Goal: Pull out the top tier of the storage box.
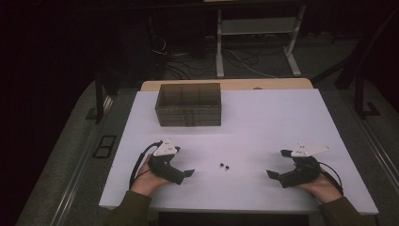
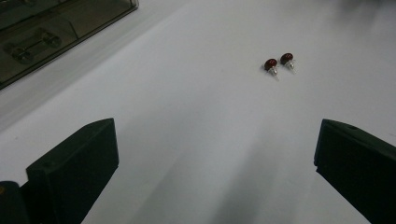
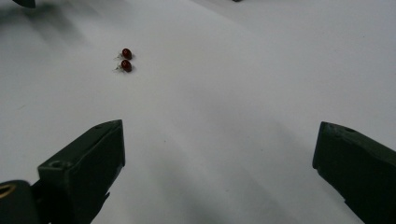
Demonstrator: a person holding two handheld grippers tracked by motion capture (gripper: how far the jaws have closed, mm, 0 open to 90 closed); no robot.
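Both of your tools stand wide and hold nothing: the left tool (image 1: 188, 173) rests near the desk's (image 1: 263, 117) front-left corner, the right tool (image 1: 272, 173) near the front-right, each pointing in toward the middle. Between them, close to the front edge, lie the two small red studs (image 1: 224, 165) — just beside each other, well apart from either tool. In the left gripper view the studs (image 2: 279, 62) sit ahead and to the right of the jaws; in the right gripper view the studs (image 3: 125, 59) sit ahead and to the left.

The danger here is size. These pieces are tiny, round-headed and each has a thin metal post, so a jaw that comes down a little off-centre will likely flick one away or roll it toward the front edge and off the desk. Because they lie so close, closing on one may well nudge or pinch the other too. Both tools converging on the same spot could also knock together.

The smoky clear drawer box (image 1: 189, 104) stands at the back edge, left of centre. Its top shows three compartments, its drawers look shut — what lies inside I cannot tell.
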